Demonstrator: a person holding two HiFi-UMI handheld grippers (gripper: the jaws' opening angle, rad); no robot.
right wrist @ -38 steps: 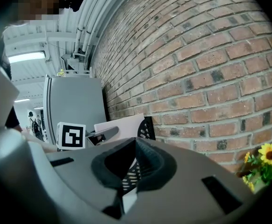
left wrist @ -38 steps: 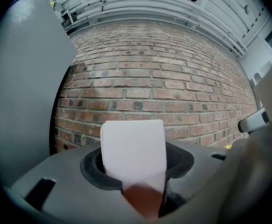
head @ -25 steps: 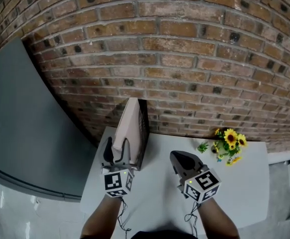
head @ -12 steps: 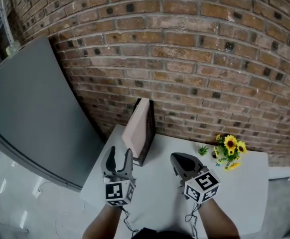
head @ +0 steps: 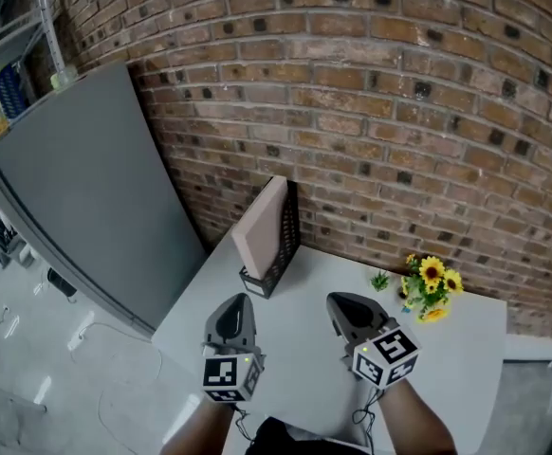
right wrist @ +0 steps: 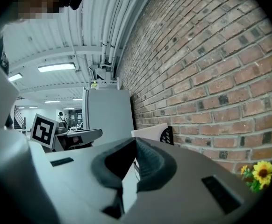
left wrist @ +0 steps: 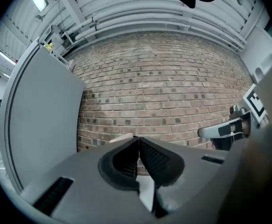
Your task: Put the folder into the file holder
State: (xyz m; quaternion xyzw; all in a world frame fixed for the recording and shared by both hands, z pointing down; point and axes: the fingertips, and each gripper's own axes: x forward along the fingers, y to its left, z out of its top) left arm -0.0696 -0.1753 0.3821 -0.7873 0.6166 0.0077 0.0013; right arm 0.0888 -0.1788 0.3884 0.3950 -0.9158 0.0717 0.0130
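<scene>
Folder placement is judged to be complete. The folder [head: 260, 224], a pale pink one, is seen standing on edge inside the black mesh file holder [head: 286, 242], with its upper edge rising above the holder's rim. The file holder is set at the far left corner of the white table [head: 300, 335], close to the brick wall [head: 371, 102]. Whether the folder is fully seated on the holder's floor cannot be told, since the mesh side hides the lower edge.

The left gripper [head: 237, 303] is held over the near part of the table, well apart from the file holder. Its jaws have just been closing and are now brought together; in the left gripper view the ribbed pads meet tip to tip and nothing is found between them. The right gripper [head: 339, 302] is held beside it, also over the near part of the table. Its jaws are likewise pressed together with nothing clamped, as is confirmed in the right gripper view.

No contact with the folder or the file holder is made by either gripper. A small bunch of yellow flowers [head: 430, 283] stands at the far right of the table and is not involved.

No further step of the task is judged to remain, apart from a possible check that the folder is upright and stable.
</scene>
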